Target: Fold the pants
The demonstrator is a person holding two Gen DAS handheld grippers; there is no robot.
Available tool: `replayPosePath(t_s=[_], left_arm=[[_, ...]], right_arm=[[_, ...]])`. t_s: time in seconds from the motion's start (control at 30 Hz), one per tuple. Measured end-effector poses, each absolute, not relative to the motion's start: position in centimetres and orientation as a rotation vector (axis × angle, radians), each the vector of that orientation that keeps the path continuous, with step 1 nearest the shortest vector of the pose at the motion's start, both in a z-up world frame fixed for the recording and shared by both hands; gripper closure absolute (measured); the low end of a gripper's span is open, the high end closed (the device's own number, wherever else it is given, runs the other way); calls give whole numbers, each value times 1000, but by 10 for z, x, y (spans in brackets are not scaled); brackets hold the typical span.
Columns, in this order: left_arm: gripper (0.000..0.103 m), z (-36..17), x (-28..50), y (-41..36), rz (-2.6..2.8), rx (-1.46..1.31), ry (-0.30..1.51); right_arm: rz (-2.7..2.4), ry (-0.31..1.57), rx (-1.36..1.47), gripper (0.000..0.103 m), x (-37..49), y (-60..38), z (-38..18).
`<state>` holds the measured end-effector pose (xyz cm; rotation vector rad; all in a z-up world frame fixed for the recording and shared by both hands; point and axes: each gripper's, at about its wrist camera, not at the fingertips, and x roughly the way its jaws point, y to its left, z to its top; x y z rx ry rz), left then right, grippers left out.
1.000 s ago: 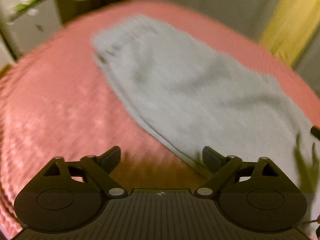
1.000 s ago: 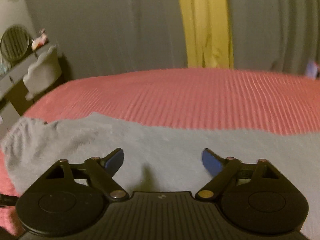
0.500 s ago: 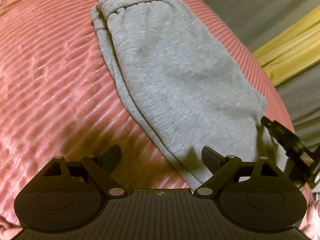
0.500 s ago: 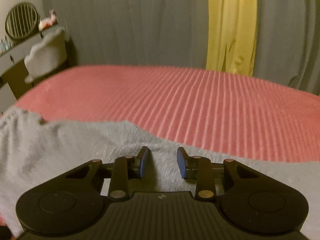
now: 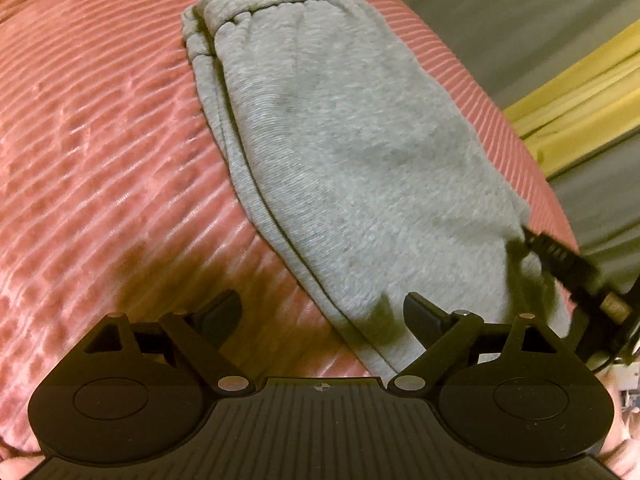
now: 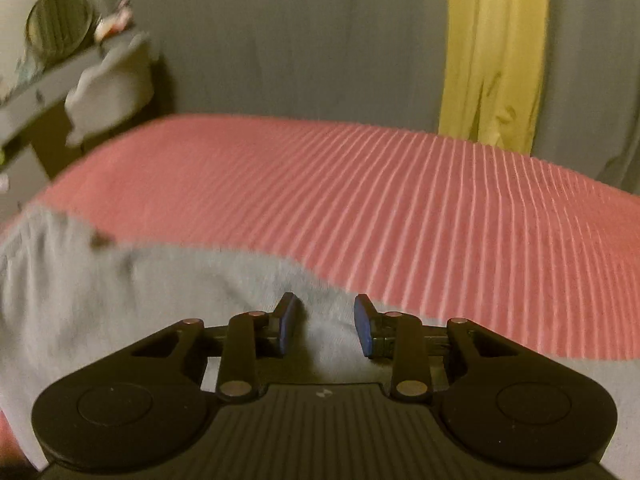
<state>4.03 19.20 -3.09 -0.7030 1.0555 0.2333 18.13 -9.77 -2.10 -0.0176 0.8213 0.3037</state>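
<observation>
Grey sweatpants (image 5: 340, 152) lie lengthwise on a pink ribbed bedspread (image 5: 100, 152), one leg on the other, waistband at the far end. My left gripper (image 5: 322, 316) is wide open and empty, just above the near edge of the pants. My right gripper (image 6: 325, 324) is part closed over the grey pants fabric (image 6: 160, 300), its blue pads (image 6: 289, 324) a narrow gap apart with cloth showing between them. It also shows in the left wrist view (image 5: 568, 268) at the pants' right edge.
The pink bedspread (image 6: 400, 200) spreads wide beyond the pants. Grey curtains (image 6: 300, 40) and a yellow curtain (image 6: 492, 52) hang behind the bed. A shelf with a round fan (image 6: 56, 28) and a chair stand at the far left.
My right gripper has narrowed from wide open to a small gap over the pants fabric. My left gripper stayed open and came lower and closer over the pants' near edge.
</observation>
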Motion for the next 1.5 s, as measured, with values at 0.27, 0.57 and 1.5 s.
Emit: replayPosePath(t_s=[0.27, 0.57, 1.5], left_arm=[[11, -29, 41, 190, 239, -687, 1064], [10, -33, 46, 189, 239, -679, 1078], [9, -10, 38, 180, 215, -648, 1134]], right_arm=[[237, 843, -100, 64, 193, -80, -35], [84, 743, -10, 34, 206, -112, -5], [-164, 994, 126, 4, 41, -360, -49]])
